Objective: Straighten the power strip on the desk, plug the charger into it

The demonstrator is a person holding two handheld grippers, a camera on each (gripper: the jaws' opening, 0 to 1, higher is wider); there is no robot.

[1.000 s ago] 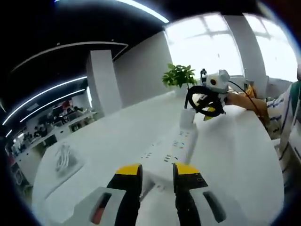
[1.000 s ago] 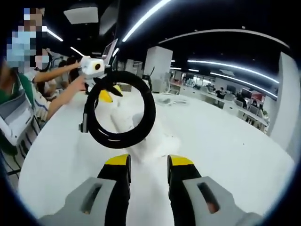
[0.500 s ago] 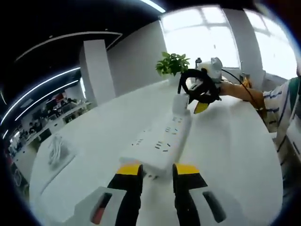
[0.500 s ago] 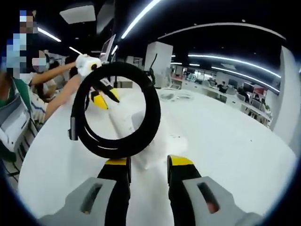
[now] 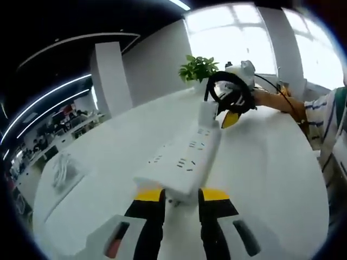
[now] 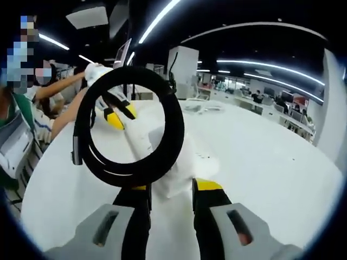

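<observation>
- Left gripper view: left claw (image 5: 181, 196) closed on the near end of the white power strip (image 5: 181, 160), yellow tips on each side of it.
- Power strip stretching away from the claw over the white desk (image 5: 271, 162), sockets facing up.
- Cannot tell whether the strip rests on the desk or hangs just above it.
- At the strip's far end, a black cable coil (image 5: 230, 92) standing up like a ring.
- Right claw (image 5: 230, 116) coming in at that far end, one yellow tip showing below the coil, a hand (image 5: 265, 99) behind it.
- Green plant (image 5: 198, 67) further back by the bright window.
- White bundle of cord (image 5: 62, 170) lying on the desk far off to the left, well apart from the strip.
- Right gripper view: right claw (image 6: 171, 188) narrow, pinching the near end of the power strip (image 6: 173, 162) between its yellow tips.
- Black cable coil (image 6: 130, 127) right in front, upright, covering part of the strip and the left yellow tip.
- Through the ring, left claw (image 6: 116, 114) at the strip's other end, held by a hand (image 6: 95, 73) with a striped sleeve (image 6: 46, 122) nearby.
- White desk (image 6: 260, 168) spreading out to the right.
- White cord bundle (image 6: 203, 107) far back on the desk.
</observation>
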